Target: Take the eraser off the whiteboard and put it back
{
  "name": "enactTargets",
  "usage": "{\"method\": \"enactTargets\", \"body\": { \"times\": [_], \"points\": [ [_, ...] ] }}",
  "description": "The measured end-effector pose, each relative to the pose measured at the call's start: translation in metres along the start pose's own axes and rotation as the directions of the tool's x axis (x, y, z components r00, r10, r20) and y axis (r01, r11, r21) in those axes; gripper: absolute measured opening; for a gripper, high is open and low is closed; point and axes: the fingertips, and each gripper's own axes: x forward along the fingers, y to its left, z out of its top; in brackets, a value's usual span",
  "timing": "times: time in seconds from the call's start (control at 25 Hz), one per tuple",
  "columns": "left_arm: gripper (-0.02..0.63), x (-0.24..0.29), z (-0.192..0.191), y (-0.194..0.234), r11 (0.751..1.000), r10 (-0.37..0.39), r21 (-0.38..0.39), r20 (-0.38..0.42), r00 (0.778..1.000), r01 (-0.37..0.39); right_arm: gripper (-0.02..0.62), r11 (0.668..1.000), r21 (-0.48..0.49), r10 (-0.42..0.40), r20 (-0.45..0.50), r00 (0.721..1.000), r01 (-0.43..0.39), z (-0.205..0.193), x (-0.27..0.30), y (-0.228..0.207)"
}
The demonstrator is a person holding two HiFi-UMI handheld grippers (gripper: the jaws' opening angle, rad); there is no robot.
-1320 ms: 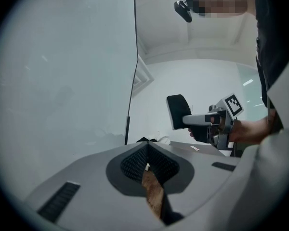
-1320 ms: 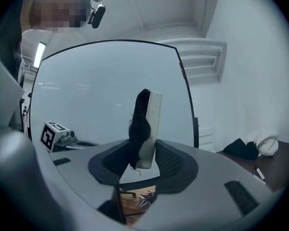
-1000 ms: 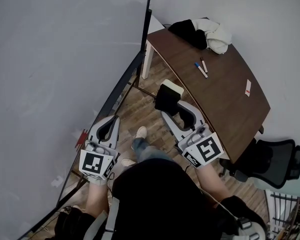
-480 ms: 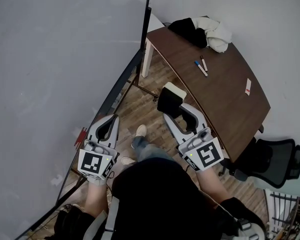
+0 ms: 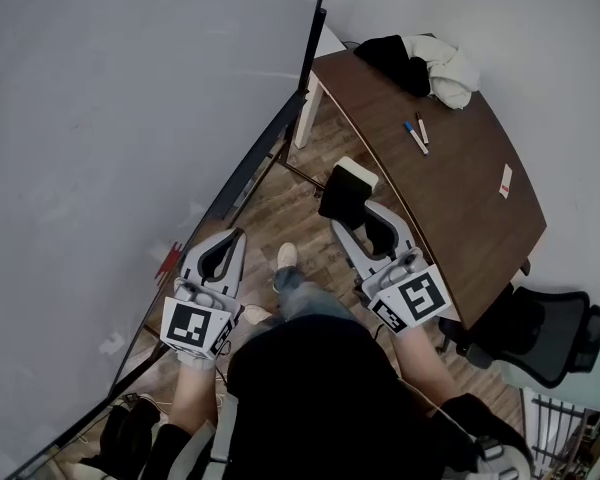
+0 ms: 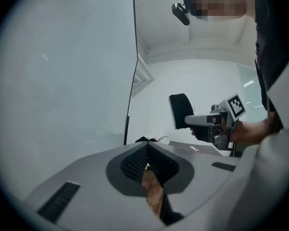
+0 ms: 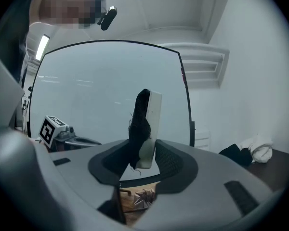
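The eraser (image 5: 344, 190), black felt on a white body, is held off the whiteboard (image 5: 130, 118) in my right gripper (image 5: 352, 216), which is shut on it. In the right gripper view the eraser (image 7: 145, 124) stands upright between the pads, its felt side to the left, with the whiteboard (image 7: 111, 90) behind it. My left gripper (image 5: 232, 238) hangs close to the board's lower edge, shut and empty. The left gripper view shows its tips (image 6: 147, 148) closed together, and the eraser (image 6: 180, 110) in the other gripper off to the right.
A curved brown table (image 5: 460, 228) stands to the right with two markers (image 5: 415, 136), a heap of black and white clothing (image 5: 425, 63) and a small card (image 5: 505, 180). An office chair (image 5: 550, 333) is at the lower right. The board's dark lower rail (image 5: 260, 158) runs above wooden floor.
The head view has shifted a little. Both grippers keep their places, and the right one still holds the eraser.
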Motion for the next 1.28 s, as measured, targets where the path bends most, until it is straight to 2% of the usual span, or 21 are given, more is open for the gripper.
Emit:
{"method": "enactTargets", "body": {
  "times": [0.16, 0.4, 0.68, 1.0, 1.16, 1.28],
  "points": [
    [0.006, -0.007, -0.006, 0.007, 1.0, 0.025, -0.014, -0.01, 1.0, -0.025, 0.166, 0.994, 0.1, 0.038, -0.016, 0.999, -0.036, -0.012, 0.016, -0.001],
    [0.006, -0.011, -0.015, 0.015, 0.998, 0.054, -0.043, -0.034, 0.998, -0.055, 0.166, 0.965, 0.251, 0.092, -0.037, 0.995, -0.079, -0.029, 0.043, -0.008],
    [0.006, -0.007, -0.025, 0.025, 0.993, 0.102, -0.046, -0.066, 0.993, -0.105, 0.164, 0.891, 0.439, 0.161, -0.061, 0.985, -0.118, -0.063, 0.077, -0.022],
    [0.006, 0.007, -0.032, 0.04, 0.984, 0.154, -0.078, -0.104, 0.983, -0.162, 0.164, 0.836, 0.531, 0.235, -0.121, 0.964, -0.138, -0.111, 0.123, -0.034],
    [0.006, 0.021, -0.038, 0.041, 0.984, 0.15, -0.076, -0.121, 0.981, -0.16, 0.164, 0.79, 0.598, 0.265, -0.135, 0.955, -0.134, -0.135, 0.144, -0.044],
    [0.006, 0.027, -0.042, 0.042, 0.984, 0.156, -0.067, -0.141, 0.978, -0.166, 0.164, 0.742, 0.659, 0.287, -0.144, 0.947, -0.125, -0.154, 0.16, -0.048]
  ]
}}
